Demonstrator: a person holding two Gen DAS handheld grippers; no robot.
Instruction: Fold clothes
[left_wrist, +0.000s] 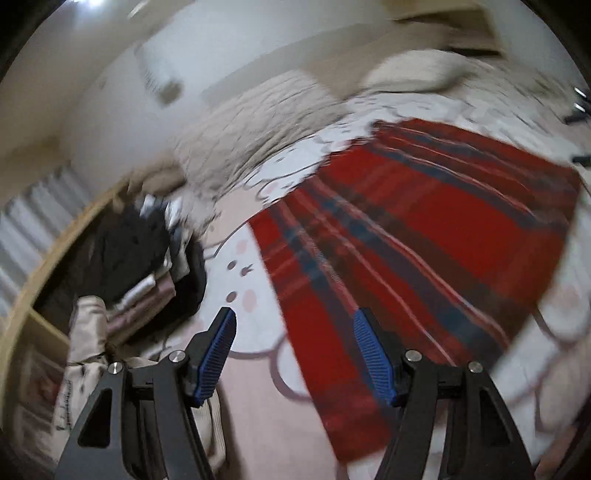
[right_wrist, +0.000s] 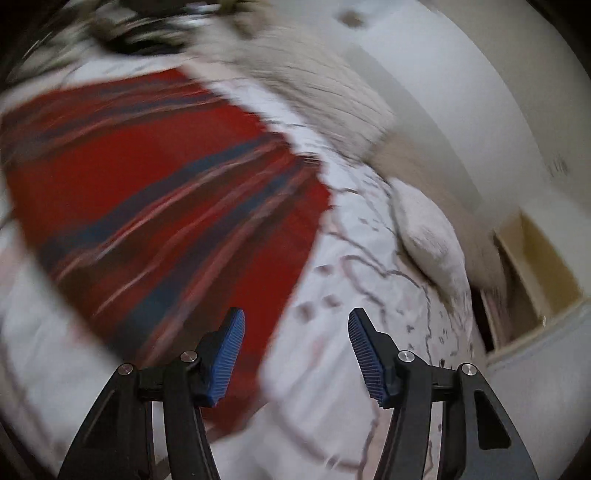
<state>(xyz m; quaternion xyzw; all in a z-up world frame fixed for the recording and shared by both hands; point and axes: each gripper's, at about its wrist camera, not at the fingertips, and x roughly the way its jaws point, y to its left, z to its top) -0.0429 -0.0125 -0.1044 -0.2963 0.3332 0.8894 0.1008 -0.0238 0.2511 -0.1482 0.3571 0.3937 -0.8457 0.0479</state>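
While both views are smeared with blur, the red plaid cloth (left_wrist: 406, 229) can be seen lying flat on the white printed bedsheet (left_wrist: 243, 266), ahead of the left tongs (left_wrist: 293, 341) and reaching under their right-hand finger. Those tongs are spread, with nothing between the blue pads (left_wrist: 218, 354). The right tongs (right_wrist: 295, 341) are spread and empty too; the cloth (right_wrist: 147, 184) lies ahead and to their left, and a pale pillow (right_wrist: 432, 236) lies ahead to their right.
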